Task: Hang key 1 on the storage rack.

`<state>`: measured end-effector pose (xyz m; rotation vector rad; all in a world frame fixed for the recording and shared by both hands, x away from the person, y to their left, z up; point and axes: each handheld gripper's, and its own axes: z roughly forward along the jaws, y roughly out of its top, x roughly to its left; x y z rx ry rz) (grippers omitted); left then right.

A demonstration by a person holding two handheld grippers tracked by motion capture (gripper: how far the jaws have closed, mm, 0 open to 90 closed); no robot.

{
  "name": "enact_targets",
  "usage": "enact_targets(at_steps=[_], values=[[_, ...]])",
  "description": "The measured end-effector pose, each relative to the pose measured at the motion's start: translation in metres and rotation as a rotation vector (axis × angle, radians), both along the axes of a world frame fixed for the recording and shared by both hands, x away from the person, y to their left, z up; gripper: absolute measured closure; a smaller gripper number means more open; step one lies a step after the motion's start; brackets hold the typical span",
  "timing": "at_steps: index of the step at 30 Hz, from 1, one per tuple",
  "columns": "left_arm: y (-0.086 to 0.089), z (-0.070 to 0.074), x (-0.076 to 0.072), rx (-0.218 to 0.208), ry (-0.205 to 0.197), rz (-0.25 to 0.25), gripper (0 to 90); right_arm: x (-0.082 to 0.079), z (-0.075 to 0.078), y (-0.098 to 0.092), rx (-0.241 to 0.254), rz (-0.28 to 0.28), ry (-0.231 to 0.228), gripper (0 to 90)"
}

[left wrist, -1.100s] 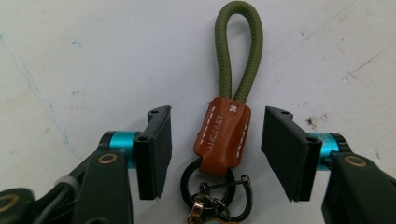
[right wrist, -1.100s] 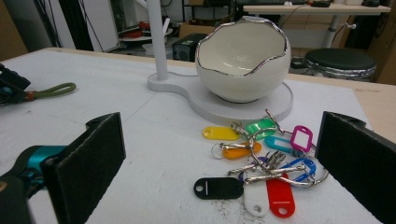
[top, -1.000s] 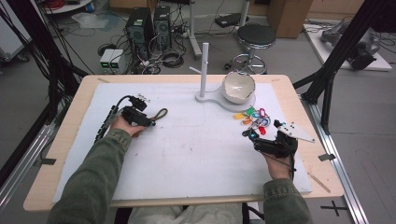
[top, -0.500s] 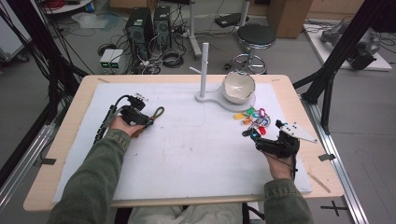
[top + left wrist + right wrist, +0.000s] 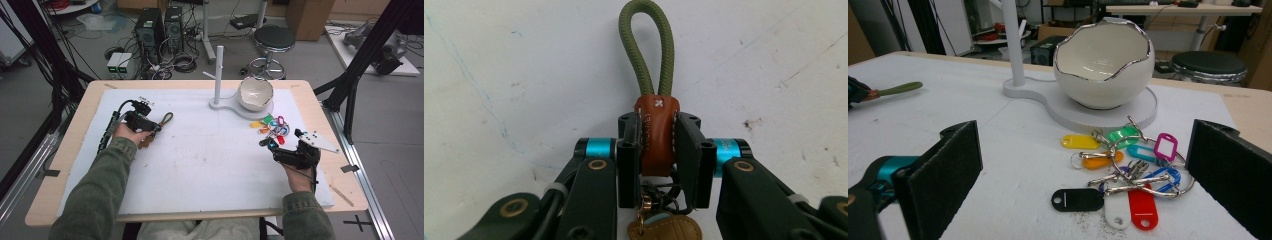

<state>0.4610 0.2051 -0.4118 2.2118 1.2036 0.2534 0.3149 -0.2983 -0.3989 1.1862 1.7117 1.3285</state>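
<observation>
Your left gripper (image 5: 658,145) has just closed on the brown leather tab (image 5: 656,135) of the keychain, whose olive cord loop (image 5: 647,47) runs straight up-frame; your right gripper (image 5: 1083,172) gapes, empty.

Mat's middle (image 5: 210,160) lies open — stand (image 5: 218,65) and bowl (image 5: 255,93) block the far edge.

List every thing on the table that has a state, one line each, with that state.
Left gripper: shut on the keychain's brown leather tab; its jaws have just been closing.
Keychain: lying flat, green cord loop pointing away from the gripper.
Right gripper: open, holding nothing.
Bunch of key tags: loose on the mat between the open jaws.
Egg-shaped bowl: upright on the white stand, empty.
</observation>
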Motion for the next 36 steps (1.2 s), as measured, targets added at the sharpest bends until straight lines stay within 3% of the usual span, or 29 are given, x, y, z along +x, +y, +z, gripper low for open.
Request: enact_targets(at_steps=[9,19,29,36], values=[[0.007,0.024,-0.001,-0.046,-0.034,0.046,72.2,0.000,0.000,0.000,0.002,-0.002,0.002,0.9],[0.012,0.036,-0.003,-0.107,-0.039,0.078,72.2,0.000,0.000,0.000,0.004,0.001,0.003,0.8],[0.017,0.050,-0.009,-0.142,-0.060,0.088,72.2,0.000,0.000,0.000,0.000,-0.002,0.000,0.8],[0.005,0.068,-0.009,-0.147,-0.082,0.042,72.3,-0.001,0.000,0.000,0.001,-0.004,0.001,0.8]])
